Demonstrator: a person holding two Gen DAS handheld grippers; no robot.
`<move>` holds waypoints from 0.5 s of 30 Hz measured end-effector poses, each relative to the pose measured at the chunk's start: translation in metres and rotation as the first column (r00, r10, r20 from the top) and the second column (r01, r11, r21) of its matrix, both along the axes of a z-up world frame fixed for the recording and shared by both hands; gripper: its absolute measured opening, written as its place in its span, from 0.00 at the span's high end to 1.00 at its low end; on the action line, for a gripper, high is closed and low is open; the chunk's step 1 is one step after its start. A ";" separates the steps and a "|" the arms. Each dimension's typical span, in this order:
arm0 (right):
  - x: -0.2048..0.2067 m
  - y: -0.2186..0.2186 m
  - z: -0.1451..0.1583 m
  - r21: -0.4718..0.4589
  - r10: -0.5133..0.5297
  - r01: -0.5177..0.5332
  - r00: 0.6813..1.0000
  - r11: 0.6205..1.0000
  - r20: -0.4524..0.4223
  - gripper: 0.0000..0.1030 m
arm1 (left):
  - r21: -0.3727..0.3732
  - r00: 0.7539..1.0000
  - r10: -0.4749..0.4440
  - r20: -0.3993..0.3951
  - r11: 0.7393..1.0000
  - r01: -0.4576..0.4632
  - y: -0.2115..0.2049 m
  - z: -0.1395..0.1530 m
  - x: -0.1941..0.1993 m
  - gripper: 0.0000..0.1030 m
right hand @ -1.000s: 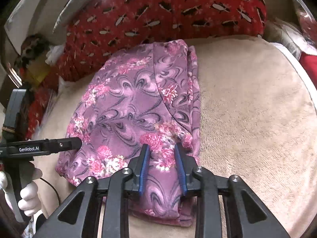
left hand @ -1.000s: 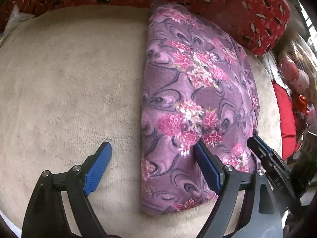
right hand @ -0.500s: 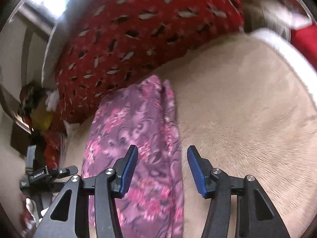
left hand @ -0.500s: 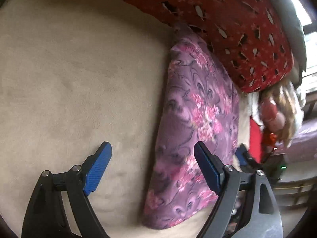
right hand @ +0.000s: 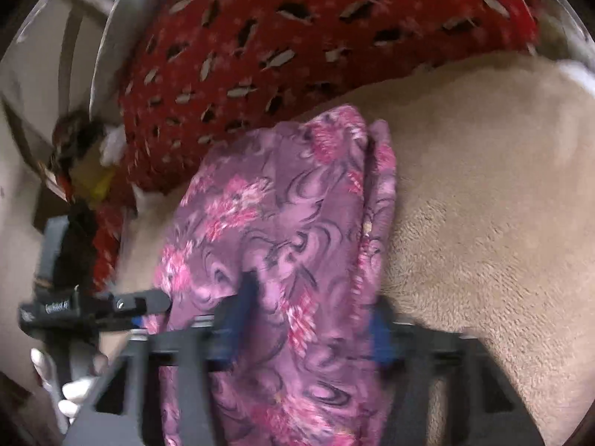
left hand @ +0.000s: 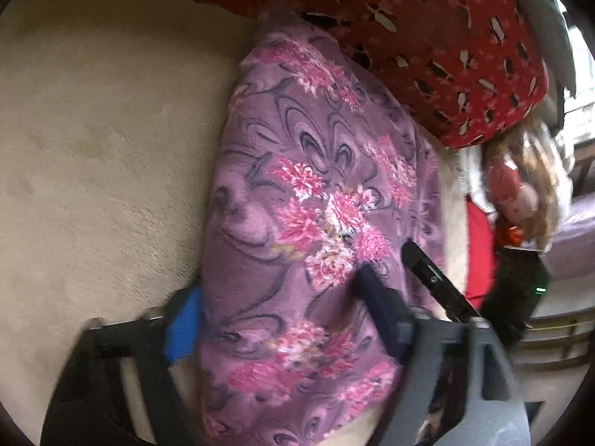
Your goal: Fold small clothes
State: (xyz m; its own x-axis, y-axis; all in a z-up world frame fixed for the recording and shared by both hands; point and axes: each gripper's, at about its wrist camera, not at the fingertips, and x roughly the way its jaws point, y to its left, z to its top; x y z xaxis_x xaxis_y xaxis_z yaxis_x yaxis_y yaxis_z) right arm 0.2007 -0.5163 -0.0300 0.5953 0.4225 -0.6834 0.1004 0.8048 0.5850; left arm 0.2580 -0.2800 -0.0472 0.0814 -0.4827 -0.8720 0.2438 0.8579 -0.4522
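Observation:
A purple floral garment point(left hand: 316, 204) lies folded into a long strip on a beige blanket point(left hand: 93, 148). My left gripper point(left hand: 280, 316) straddles its near end. The jaws are closing, the blue left pad against the cloth's left edge and the right finger dug into its top. In the right wrist view the same garment point(right hand: 290, 204) fills the gap of my right gripper point(right hand: 310, 319). Those jaws are closing too, with cloth bulging between the pads. Each gripper shows in the other's view: the right gripper point(left hand: 431, 278) and the left gripper point(right hand: 148, 303), both at the garment's near end.
A red patterned pillow point(left hand: 446, 37) lies along the garment's far end, also seen as the pillow point(right hand: 297, 37). A doll point(left hand: 520, 193) and red cloth lie off the blanket's edge. A gloved hand point(right hand: 74, 390) holds the left gripper. Bare blanket point(right hand: 483, 204) stretches beside the garment.
The left gripper slid right over the garment's near end and its jaws narrowed onto the cloth. The right gripper opened, shifted to the garment's right edge, then narrowed around it.

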 end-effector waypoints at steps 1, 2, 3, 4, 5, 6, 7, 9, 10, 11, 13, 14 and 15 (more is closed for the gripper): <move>-0.003 0.002 0.002 -0.029 -0.002 0.003 1.000 1.000 0.007 0.66 | 0.031 1.000 -0.006 0.027 1.000 0.006 0.000 0.002 -0.001 0.50; -0.005 0.007 0.007 -0.071 -0.001 0.003 1.000 0.997 0.016 0.70 | 0.047 0.999 -0.012 0.051 0.999 0.010 -0.001 0.005 -0.004 0.61; -0.007 0.012 0.011 -0.113 -0.001 0.004 1.000 0.994 0.024 0.71 | 0.055 0.997 -0.017 0.071 0.998 0.013 0.000 0.009 -0.006 0.70; -0.008 0.015 0.015 -0.142 -0.003 0.007 1.000 0.990 0.027 0.74 | 0.062 0.995 -0.027 0.091 0.998 0.021 0.000 0.014 -0.008 0.71; -0.010 0.020 0.021 -0.183 -0.010 0.016 0.999 0.983 0.034 0.76 | 0.078 0.992 -0.036 0.122 0.997 0.027 -0.001 0.020 -0.012 0.73; -0.012 0.022 0.025 -0.203 -0.018 0.025 0.999 0.979 0.038 0.78 | 0.095 0.988 -0.044 0.148 0.995 0.030 -0.002 0.026 -0.016 0.74; -0.014 0.026 0.032 -0.231 -0.026 0.036 0.999 0.972 0.046 0.80 | 0.107 0.984 -0.052 0.170 0.994 0.034 -0.003 0.031 -0.019 0.74; -0.020 0.031 0.045 -0.257 -0.033 0.048 0.998 0.965 0.062 0.80 | 0.128 0.975 -0.064 0.212 0.991 0.037 -0.001 0.045 -0.029 0.75; -0.025 0.035 0.054 -0.270 -0.032 0.051 0.997 0.961 0.073 0.80 | 0.132 0.971 -0.066 0.228 0.991 0.036 0.001 0.050 -0.033 0.75; -0.029 0.037 0.063 -0.276 -0.031 0.053 0.996 0.960 0.083 0.80 | 0.138 0.965 -0.067 0.254 0.990 0.033 0.005 0.058 -0.038 0.75; -0.041 0.045 0.081 -0.282 -0.022 0.051 0.994 0.958 0.105 0.80 | 0.138 0.955 -0.063 0.289 0.990 0.023 0.015 0.072 -0.047 0.75; -0.045 0.049 0.088 -0.283 -0.019 0.049 0.994 0.958 0.111 0.80 | 0.135 0.952 -0.058 0.300 0.991 0.018 0.022 0.079 -0.052 0.75; -0.052 0.055 0.097 -0.282 -0.017 0.050 0.993 0.958 0.117 0.80 | 0.132 0.949 -0.052 0.310 0.991 0.011 0.029 0.086 -0.057 0.75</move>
State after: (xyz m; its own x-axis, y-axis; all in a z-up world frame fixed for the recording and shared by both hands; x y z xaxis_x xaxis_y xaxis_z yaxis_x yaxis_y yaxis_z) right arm 0.1486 -0.4613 0.0672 0.6857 0.1990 -0.7002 0.0768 0.9368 0.3414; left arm 0.2013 -0.2507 0.0393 0.3455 -0.3762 -0.8597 0.3832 0.8928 -0.2367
